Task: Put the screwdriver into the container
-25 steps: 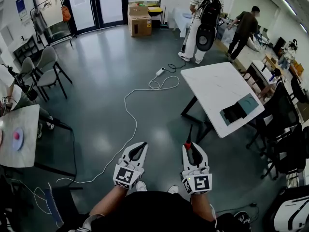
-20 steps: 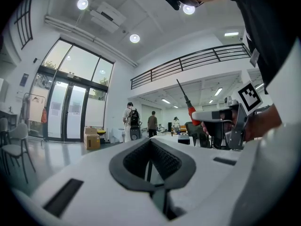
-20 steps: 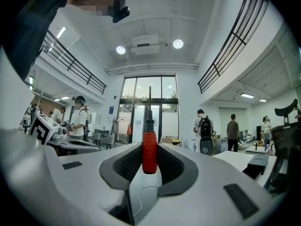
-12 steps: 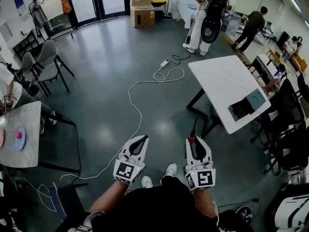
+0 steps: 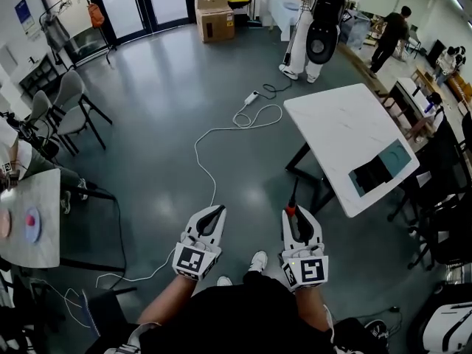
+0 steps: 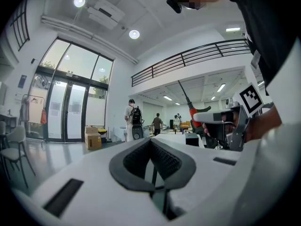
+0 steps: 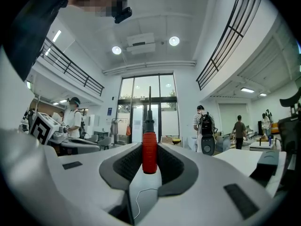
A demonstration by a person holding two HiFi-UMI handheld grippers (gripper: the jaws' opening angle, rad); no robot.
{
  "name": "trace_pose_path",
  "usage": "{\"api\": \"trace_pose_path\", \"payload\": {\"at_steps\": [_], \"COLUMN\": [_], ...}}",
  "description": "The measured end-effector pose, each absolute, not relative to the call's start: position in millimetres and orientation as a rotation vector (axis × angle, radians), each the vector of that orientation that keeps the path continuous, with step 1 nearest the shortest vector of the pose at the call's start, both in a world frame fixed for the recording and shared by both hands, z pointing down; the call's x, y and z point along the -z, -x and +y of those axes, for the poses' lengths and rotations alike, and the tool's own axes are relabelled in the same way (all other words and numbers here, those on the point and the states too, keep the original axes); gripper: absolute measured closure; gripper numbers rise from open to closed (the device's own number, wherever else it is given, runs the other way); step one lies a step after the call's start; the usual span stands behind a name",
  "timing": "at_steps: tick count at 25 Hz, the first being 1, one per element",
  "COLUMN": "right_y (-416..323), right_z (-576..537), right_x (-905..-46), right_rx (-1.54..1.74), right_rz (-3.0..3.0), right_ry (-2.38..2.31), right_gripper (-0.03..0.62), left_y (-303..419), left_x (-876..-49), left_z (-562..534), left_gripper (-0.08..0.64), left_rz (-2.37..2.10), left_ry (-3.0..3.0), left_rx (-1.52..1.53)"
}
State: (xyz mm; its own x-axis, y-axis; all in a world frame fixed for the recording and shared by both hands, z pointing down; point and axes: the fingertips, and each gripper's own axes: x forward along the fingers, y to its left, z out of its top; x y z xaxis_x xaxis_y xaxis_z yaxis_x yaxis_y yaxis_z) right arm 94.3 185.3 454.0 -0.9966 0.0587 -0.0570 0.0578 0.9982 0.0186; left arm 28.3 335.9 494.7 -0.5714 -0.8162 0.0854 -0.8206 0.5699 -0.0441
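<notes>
Your right gripper (image 5: pixel 299 226) is pinching the screwdriver (image 7: pixel 149 153) by its red handle, with a pad pressed on either side and the dark shaft pointing away from you over the grey floor (image 5: pixel 162 109). Your left gripper (image 5: pixel 209 223), just to its left, has its jaws pressed together on nothing. A white table (image 5: pixel 332 127) stands at the far right (a dark and teal item (image 5: pixel 376 172) lies on its near end). A white cable (image 5: pixel 196 146) trails across the floor ahead.

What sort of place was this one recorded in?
Probably a large open workspace or lab hall: tall glass doors, a white table on a bare grey floor, and a railed upper gallery overhead.
</notes>
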Motion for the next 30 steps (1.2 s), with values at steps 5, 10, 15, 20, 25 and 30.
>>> {"api": "trace_pose_path", "payload": {"at_steps": [5, 10, 15, 20, 25, 30], "right_y": [-70, -53, -42, -31, -9, 33], "right_z": [146, 107, 79, 60, 42, 27], "right_x": [-457, -457, -462, -464, -471, -465], "right_rx": [0.004, 0.005, 0.011, 0.021, 0.018, -0.001], "right_rz": [3.086, 3.075, 3.078, 3.089, 3.1, 3.093], "right_ry": [-0.08, -0.075, -0.053, -0.021, 0.04, 0.132], "right_gripper": [0.482, 0.482, 0.482, 0.482, 0.482, 0.482], "left_y": [-8, 11, 27, 42, 70, 118], "left_x": [-498, -493, -490, -494, -500, -498], "left_z": [295, 257, 230, 210, 186, 165], "left_gripper": [0.554, 0.554, 0.554, 0.554, 0.554, 0.554], "left_rz": [-2.724, -2.713, -2.725, -2.707, -2.668, -2.622], "left_ry": [-1.45, -1.441, -1.451, -1.457, -1.5, -1.59], "left_rx": [-0.136, -0.136, -0.103, -0.114, -0.101, -0.102]}}
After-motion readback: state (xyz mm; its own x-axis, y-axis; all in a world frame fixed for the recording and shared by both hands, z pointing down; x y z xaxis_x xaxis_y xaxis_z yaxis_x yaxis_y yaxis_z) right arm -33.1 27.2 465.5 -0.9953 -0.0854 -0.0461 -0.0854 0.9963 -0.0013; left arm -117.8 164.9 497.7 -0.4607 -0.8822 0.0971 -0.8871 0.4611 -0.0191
